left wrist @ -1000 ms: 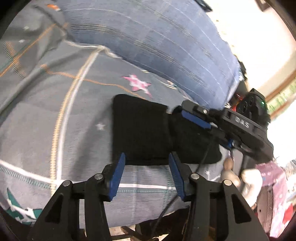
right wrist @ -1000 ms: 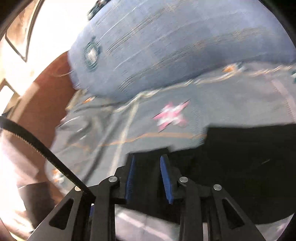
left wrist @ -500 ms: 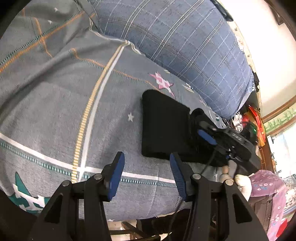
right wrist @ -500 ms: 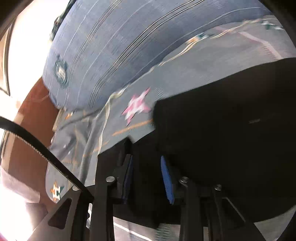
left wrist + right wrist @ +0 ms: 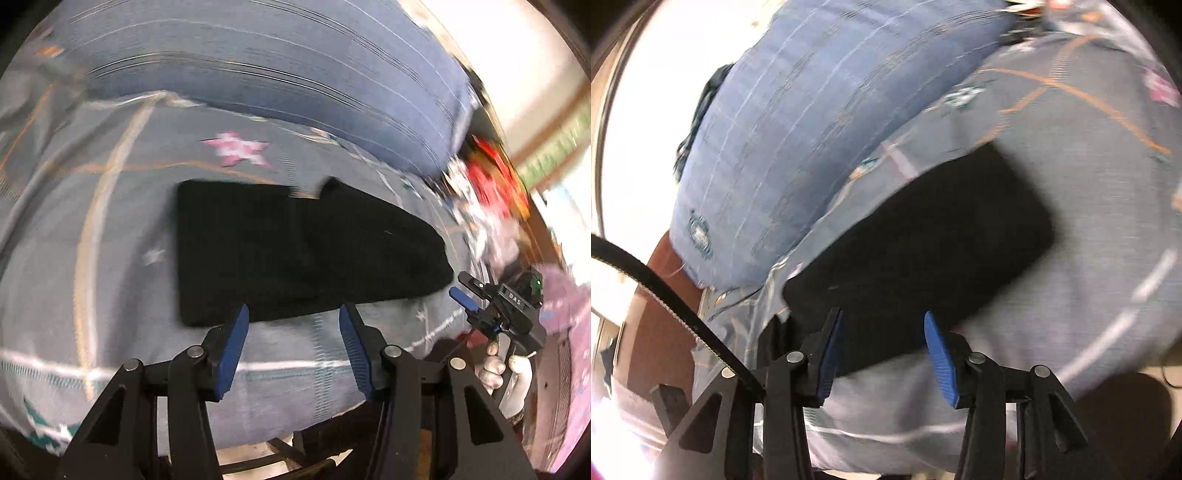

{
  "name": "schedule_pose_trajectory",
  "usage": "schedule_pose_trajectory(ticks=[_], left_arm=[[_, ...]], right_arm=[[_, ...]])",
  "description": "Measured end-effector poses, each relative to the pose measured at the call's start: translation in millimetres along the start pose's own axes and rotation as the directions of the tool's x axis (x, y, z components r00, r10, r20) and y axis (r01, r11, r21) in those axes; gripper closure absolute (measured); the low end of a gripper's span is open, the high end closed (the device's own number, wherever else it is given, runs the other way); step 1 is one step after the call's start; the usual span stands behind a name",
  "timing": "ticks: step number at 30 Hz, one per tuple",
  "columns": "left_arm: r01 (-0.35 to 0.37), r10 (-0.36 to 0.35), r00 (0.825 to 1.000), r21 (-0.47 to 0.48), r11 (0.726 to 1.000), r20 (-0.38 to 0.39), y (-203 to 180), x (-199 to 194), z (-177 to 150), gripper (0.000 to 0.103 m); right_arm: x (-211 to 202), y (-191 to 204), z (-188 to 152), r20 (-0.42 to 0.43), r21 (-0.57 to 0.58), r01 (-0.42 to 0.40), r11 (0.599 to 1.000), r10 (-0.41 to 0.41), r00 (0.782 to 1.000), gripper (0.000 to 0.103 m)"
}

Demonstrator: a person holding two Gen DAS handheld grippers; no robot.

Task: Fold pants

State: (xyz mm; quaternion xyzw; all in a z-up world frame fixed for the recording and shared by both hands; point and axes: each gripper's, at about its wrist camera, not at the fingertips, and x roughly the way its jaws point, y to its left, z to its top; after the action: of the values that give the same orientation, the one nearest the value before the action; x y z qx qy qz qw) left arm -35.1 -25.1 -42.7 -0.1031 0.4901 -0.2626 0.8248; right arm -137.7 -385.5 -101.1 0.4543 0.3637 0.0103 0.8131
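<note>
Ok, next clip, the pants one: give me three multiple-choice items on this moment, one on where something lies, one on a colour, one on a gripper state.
1. Where do the pants lie?
A. draped over the big blue pillow
B. flat on the grey patterned bedspread, in front of the pillow
C. hanging from a gripper

2. What colour is the star printed on the bedspread just beyond the pants?
A. pink
B. yellow
C. green

3. How does the left gripper stand?
A. shut on the pants
B. shut on nothing
C. open, holding nothing

Answers:
1 B: the dark cloth rests on the bedspread, with the blue pillow behind it.
2 A: the pink star shows above the pants' far edge.
3 C: its blue pads are spread apart over bare bedspread at the pants' near edge.
</note>
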Motion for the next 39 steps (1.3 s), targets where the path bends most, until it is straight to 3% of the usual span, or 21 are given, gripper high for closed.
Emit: schedule_pose_trajectory(ticks=[5, 8, 14, 19, 24, 26, 29, 31, 33, 34, 35, 36, 37, 39], left_arm=[[0.049, -0.034, 0.996, 0.181, 0.982, -0.084, -72.7, 37.0, 32.6, 0.048], [0.072, -0.031, 0.989, 0.289, 0.954, -0.146, -126.4, 70.6, 52.8, 0.047], [0.132, -0.030, 0.969, 0.415, 0.900, -0.244, -211.8, 145.8, 83.4, 0.046], [0.168, 0.000, 0.935, 0.443, 0.881, -0.355, -255.8, 221.6, 99.0, 0.046], [0.137, 0.071, 0.928, 0.512, 0.848, -0.365, -286.1, 274.0, 107.3, 0.046], [0.124, 0.093, 0.930, 0.540, 0.832, -0.356, -293.7, 285.3, 108.8, 0.040], [0.123, 0.132, 0.923, 0.603, 0.788, -0.361, -306.5, 305.3, 105.9, 0.037], [0.096, 0.188, 0.919, 0.661, 0.744, -0.345, -311.8, 316.8, 97.2, 0.037], [0.062, 0.235, 0.928, 0.742, 0.667, -0.288, -319.8, 317.6, 85.2, 0.036], [0.060, 0.238, 0.933, 0.767, 0.638, -0.271, -323.7, 315.8, 80.6, 0.050], [0.080, 0.216, 0.937, 0.769, 0.634, -0.276, -326.4, 310.7, 78.9, 0.084], [0.082, 0.215, 0.936, 0.766, 0.637, -0.279, -328.2, 308.9, 79.5, 0.096], [0.084, 0.212, 0.935, 0.759, 0.646, -0.284, -328.2, 305.9, 80.5, 0.095], [0.082, 0.185, 0.947, 0.757, 0.648, -0.261, -328.3, 294.1, 81.3, 0.095]], right_arm=[[-23.9, -45.6, 8.1, 0.032, 0.098, 0.040, 0.994, -0.043, 0.999, 0.048], [-25.0, -65.6, 15.8, 0.026, 0.130, 0.047, 0.990, -0.051, 0.998, 0.048], [-15.0, -72.9, 24.6, 0.021, 0.131, 0.056, 0.990, -0.060, 0.998, 0.048], [-5.9, -77.8, 32.6, 0.011, 0.133, 0.041, 0.990, -0.043, 0.999, 0.048], [4.3, -81.7, 41.3, -0.005, 0.157, 0.014, 0.987, -0.013, 1.000, 0.048], [9.8, -82.5, 44.4, -0.015, 0.170, 0.002, 0.986, 0.001, 1.000, 0.048], [16.0, -83.3, 47.3, -0.014, 0.192, -0.017, 0.981, 0.020, 1.000, 0.048], [17.7, -81.0, 48.2, -0.005, 0.195, -0.008, 0.981, 0.009, 1.000, 0.048], [18.0, -76.9, 47.5, 0.011, 0.181, 0.004, 0.984, -0.006, 1.000, 0.048], [18.9, -74.4, 45.6, 0.029, 0.165, 0.011, 0.986, -0.016, 0.999, 0.048], [19.9, -72.5, 45.1, 0.038, 0.154, 0.021, 0.988, -0.027, 0.999, 0.050], [20.3, -70.7, 44.9, 0.040, 0.146, 0.029, 0.989, -0.036, 0.999, 0.062], [20.8, -68.9, 44.8, 0.040, 0.138, 0.043, 0.990, -0.049, 0.998, 0.080], [19.7, -67.9, 44.8, 0.046, 0.139, 0.017, 0.990, -0.023, 0.999, 0.085]])
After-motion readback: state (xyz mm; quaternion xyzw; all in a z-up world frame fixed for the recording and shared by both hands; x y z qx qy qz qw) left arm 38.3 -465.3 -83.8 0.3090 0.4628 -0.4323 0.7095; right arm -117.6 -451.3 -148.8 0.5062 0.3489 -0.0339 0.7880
